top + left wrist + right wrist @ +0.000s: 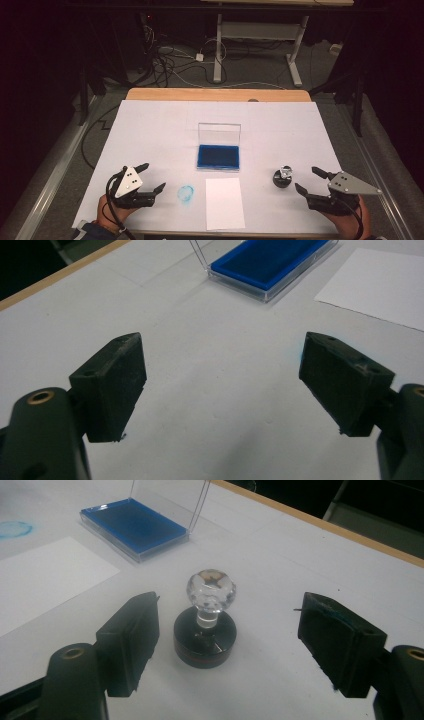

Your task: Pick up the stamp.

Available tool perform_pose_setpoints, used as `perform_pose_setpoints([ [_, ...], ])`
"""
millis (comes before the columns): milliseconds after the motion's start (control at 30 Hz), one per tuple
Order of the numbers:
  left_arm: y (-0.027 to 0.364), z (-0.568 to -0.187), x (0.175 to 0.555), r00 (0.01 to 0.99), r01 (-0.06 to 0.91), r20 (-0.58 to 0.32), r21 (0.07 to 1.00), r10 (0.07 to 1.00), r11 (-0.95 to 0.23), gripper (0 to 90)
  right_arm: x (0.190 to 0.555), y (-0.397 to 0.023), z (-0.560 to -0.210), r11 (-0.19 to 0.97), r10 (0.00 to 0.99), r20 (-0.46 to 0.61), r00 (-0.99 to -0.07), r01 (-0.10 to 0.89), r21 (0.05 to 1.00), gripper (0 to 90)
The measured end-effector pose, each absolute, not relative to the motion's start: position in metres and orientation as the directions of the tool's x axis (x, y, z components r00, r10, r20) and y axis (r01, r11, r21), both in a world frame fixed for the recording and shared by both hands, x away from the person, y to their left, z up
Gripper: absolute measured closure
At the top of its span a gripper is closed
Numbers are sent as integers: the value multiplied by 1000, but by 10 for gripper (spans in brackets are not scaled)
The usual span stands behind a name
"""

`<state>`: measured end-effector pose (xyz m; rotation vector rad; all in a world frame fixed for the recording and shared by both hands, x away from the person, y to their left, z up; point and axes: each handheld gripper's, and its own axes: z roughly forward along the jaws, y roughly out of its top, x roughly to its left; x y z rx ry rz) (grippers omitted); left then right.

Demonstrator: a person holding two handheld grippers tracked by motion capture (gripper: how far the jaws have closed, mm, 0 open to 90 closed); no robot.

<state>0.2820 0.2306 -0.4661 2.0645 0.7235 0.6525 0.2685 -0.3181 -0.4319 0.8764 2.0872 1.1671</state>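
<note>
Two black tongs wide apart, right tongs point(227, 645) facing round crystal-knobbed stamp point(206, 625)

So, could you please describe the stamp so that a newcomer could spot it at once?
On the white-covered table, look right of the open blue ink pad and the white paper sheet. The stamp stands upright there before the open right gripper: a round black base under a clear faceted knob.

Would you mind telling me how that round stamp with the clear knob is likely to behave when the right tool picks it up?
The stamp looks rigid, with a wide flat base, so it probably stands steady. Its faceted clear knob looks glossy and may slip; gripping the dark base seems safer. On its side, the round base could roll.
</note>
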Motion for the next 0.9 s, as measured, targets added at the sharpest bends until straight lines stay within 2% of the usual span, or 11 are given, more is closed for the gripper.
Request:
perform_pose_setpoints([
  [167, 230, -468, 283, 711, 240, 210, 825, 672, -512, 199, 269, -319, -430, 380, 786, -152, -599, 274, 883, 270],
  [233, 231, -469, 282, 716, 255, 185, 829, 673, -498, 208, 269, -319, -429, 367, 790, -137, -598, 281, 887, 271],
  [567, 231, -471, 278, 730, 271, 180, 809, 659, -522, 208, 278, -317, -426, 422, 778, -153, -610, 326, 846, 252],
  [800, 229, -474, 279, 738, 284, 190, 783, 647, -554, 219, 294, -314, -402, 453, 752, -128, -647, 365, 813, 251],
  [900, 228, -474, 279, 746, 280, 183, 786, 640, -551, 228, 302, -307, -393, 497, 739, -131, -661, 402, 769, 253],
])
